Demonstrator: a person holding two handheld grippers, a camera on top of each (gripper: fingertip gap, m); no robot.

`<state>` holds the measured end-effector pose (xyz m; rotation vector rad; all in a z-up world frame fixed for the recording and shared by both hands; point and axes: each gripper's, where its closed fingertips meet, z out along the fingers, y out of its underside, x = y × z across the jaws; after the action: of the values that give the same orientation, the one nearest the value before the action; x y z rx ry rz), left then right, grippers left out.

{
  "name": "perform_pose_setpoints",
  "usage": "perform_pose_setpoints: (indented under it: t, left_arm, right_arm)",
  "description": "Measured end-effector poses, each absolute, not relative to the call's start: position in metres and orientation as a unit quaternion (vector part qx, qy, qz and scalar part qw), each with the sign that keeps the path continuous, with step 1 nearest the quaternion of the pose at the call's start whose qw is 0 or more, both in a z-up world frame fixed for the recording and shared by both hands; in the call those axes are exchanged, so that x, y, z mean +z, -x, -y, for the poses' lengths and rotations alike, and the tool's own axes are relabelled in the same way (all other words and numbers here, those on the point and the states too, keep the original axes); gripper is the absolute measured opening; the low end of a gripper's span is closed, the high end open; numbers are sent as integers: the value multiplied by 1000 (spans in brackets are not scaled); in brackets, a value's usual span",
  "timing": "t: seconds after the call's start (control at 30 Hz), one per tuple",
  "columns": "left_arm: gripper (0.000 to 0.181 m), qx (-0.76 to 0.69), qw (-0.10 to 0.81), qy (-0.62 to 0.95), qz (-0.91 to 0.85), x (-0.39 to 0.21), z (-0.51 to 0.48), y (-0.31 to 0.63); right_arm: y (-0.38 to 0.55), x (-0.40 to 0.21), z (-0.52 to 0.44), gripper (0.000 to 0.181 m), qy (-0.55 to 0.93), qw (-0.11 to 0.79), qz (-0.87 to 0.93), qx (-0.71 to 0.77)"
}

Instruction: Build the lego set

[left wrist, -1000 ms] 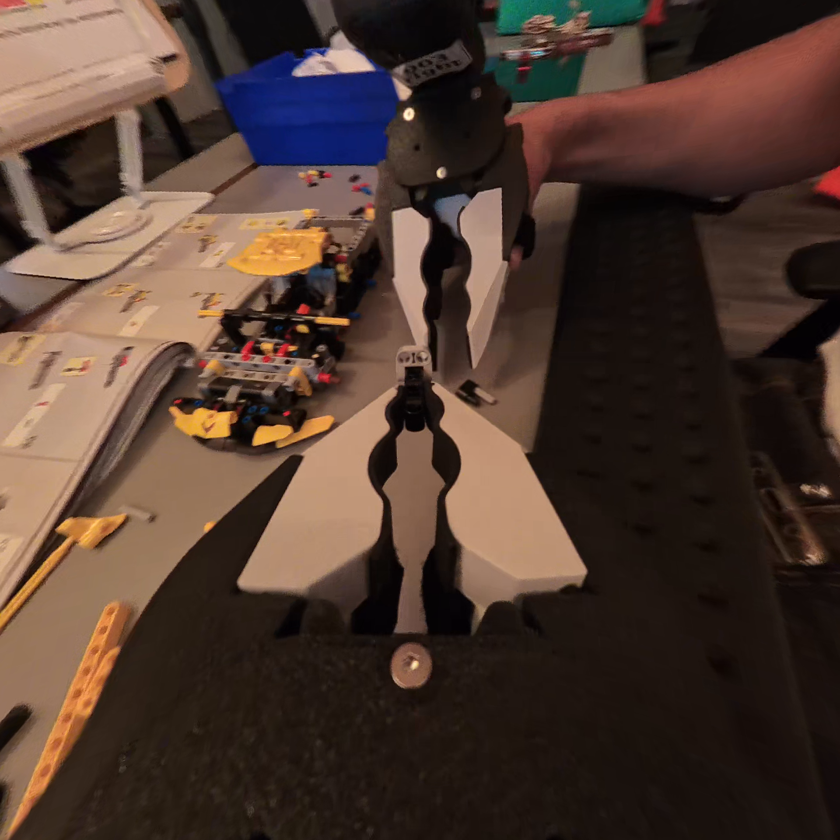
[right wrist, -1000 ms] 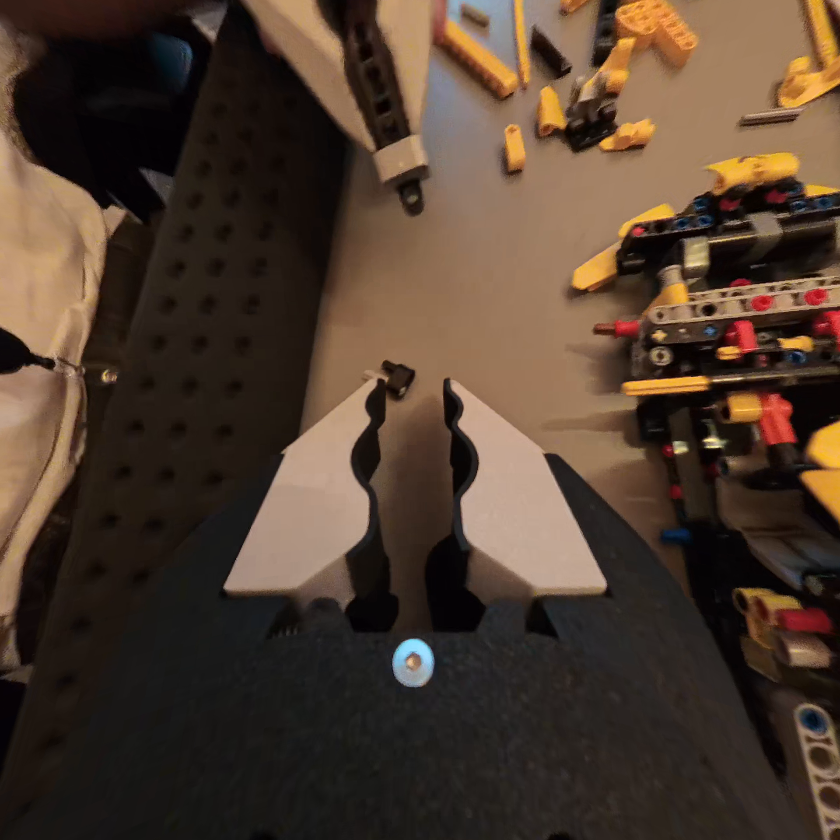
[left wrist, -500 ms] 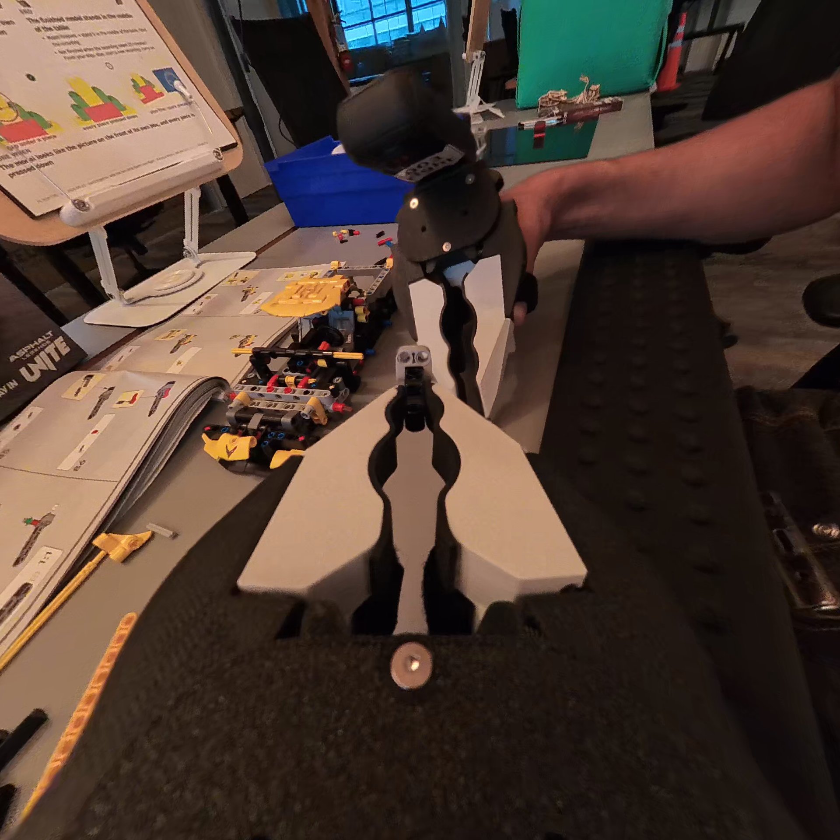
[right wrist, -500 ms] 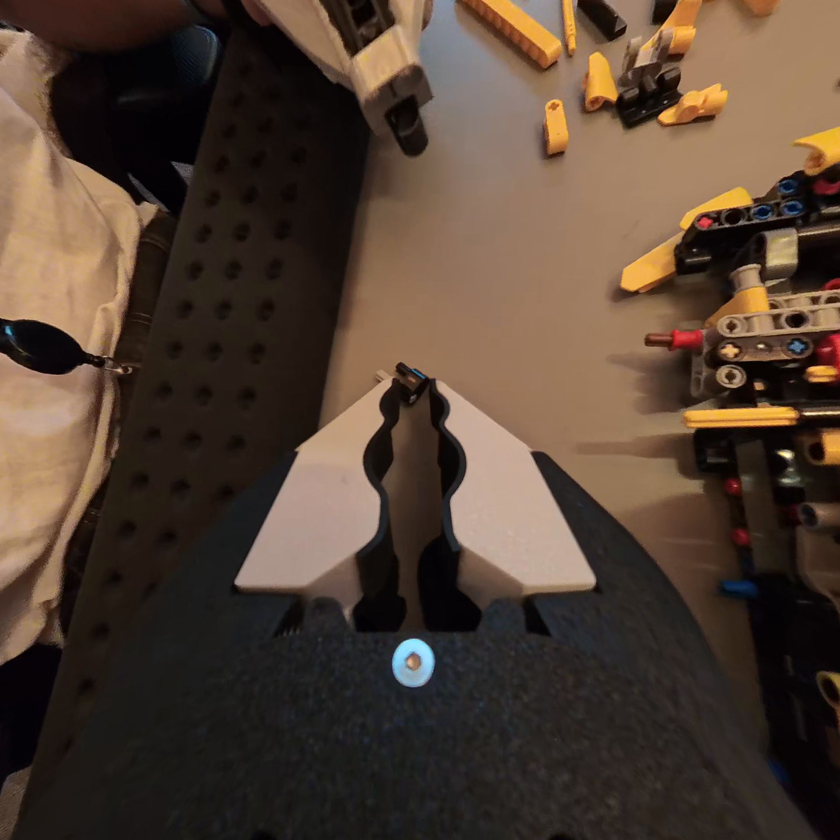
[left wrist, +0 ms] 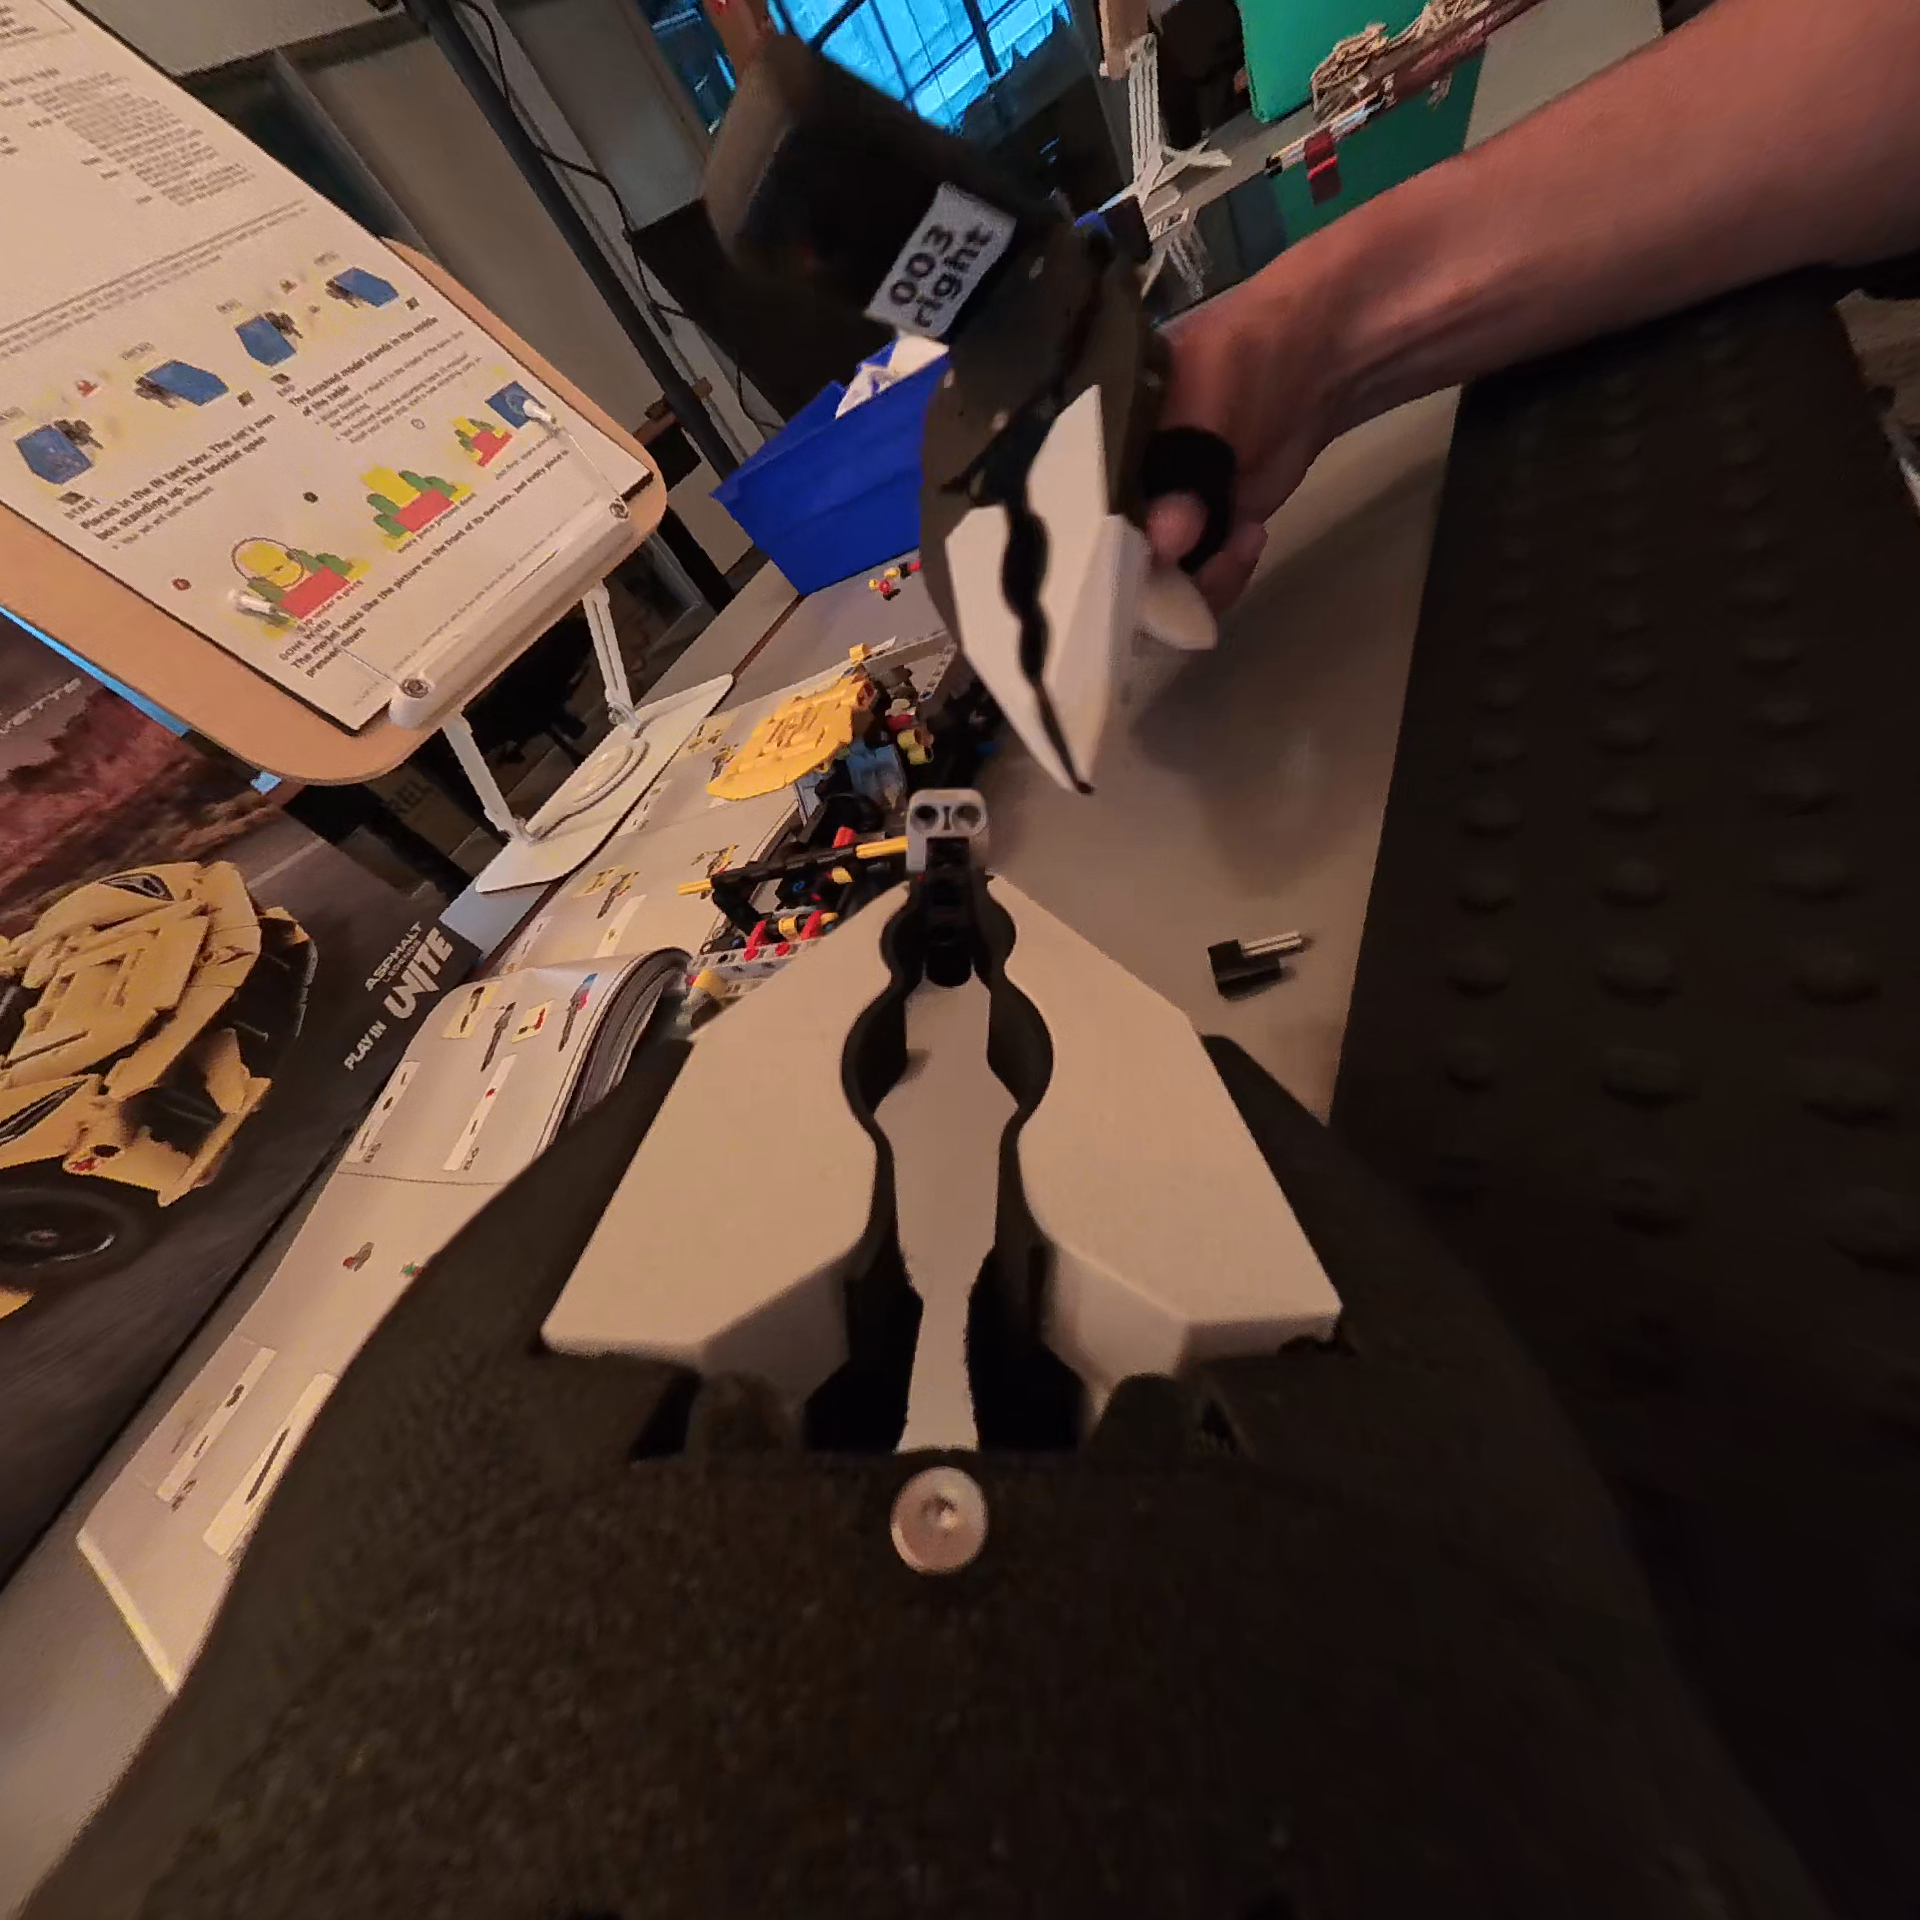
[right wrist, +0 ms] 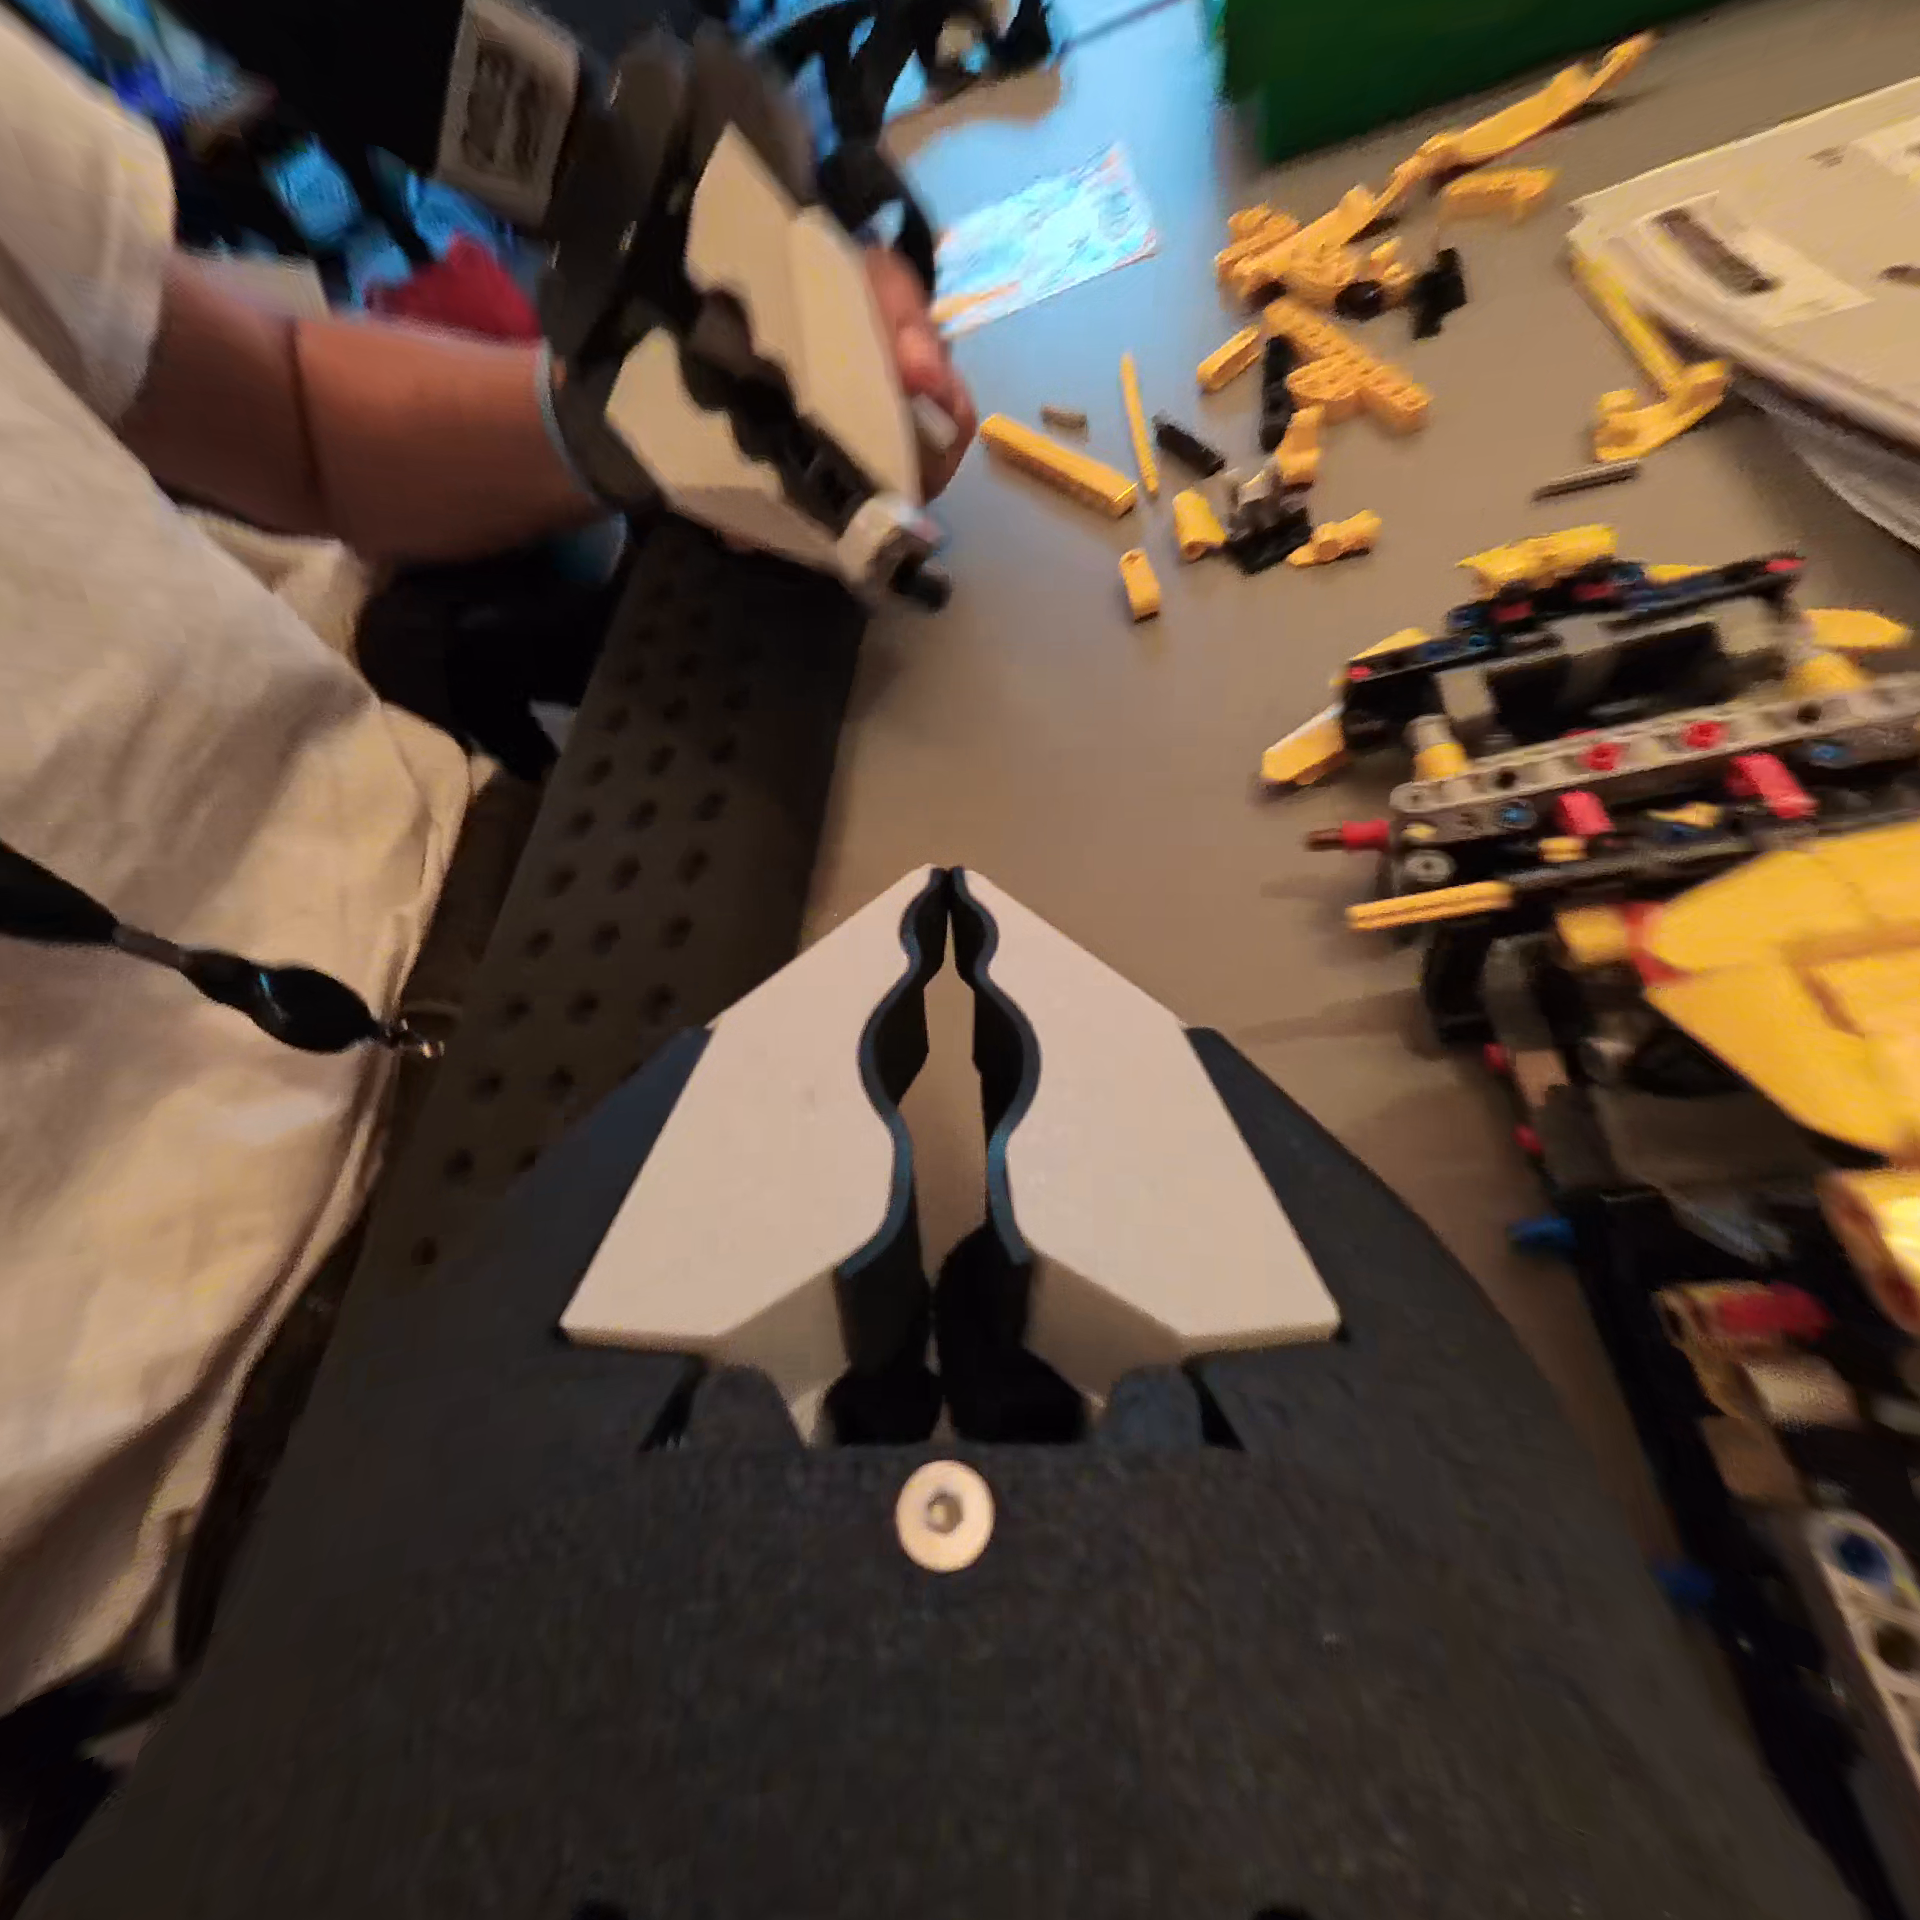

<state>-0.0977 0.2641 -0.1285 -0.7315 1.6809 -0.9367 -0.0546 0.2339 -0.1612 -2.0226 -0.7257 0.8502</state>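
Since half a second ago, our right gripper (right wrist: 948, 878) has lifted off the grey table (left wrist: 1278, 790) with its 2 fingertips pressed together on nothing, and the small black pin with a grey axle (left wrist: 1252, 951) it had pinched now lies on the table near the dark perforated mat (left wrist: 1621, 935). Our left gripper (left wrist: 943, 914) is raised, its fingers clamped on a black connector topped by a light grey piece with 2 holes (left wrist: 945, 816). We see the half-built yellow and black car (right wrist: 1621, 769) beside loose yellow parts (right wrist: 1309, 343), with the open instruction booklet (left wrist: 499, 1049) next to it.
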Motion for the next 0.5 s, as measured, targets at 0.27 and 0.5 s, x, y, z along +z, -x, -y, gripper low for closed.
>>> perform_pose_setpoints:
  t: [0.27, 0.5]
  left_arm:
    - [8, -386, 494, 314, -713, -137, -262, 96]
    - [8, -376, 512, 313, -706, -133, -265, 96]
  right_arm:
    - [88, -210, -228, 20, 824, 291, 417, 251]
    - [80, -201, -242, 8, 829, 332, 392, 222]
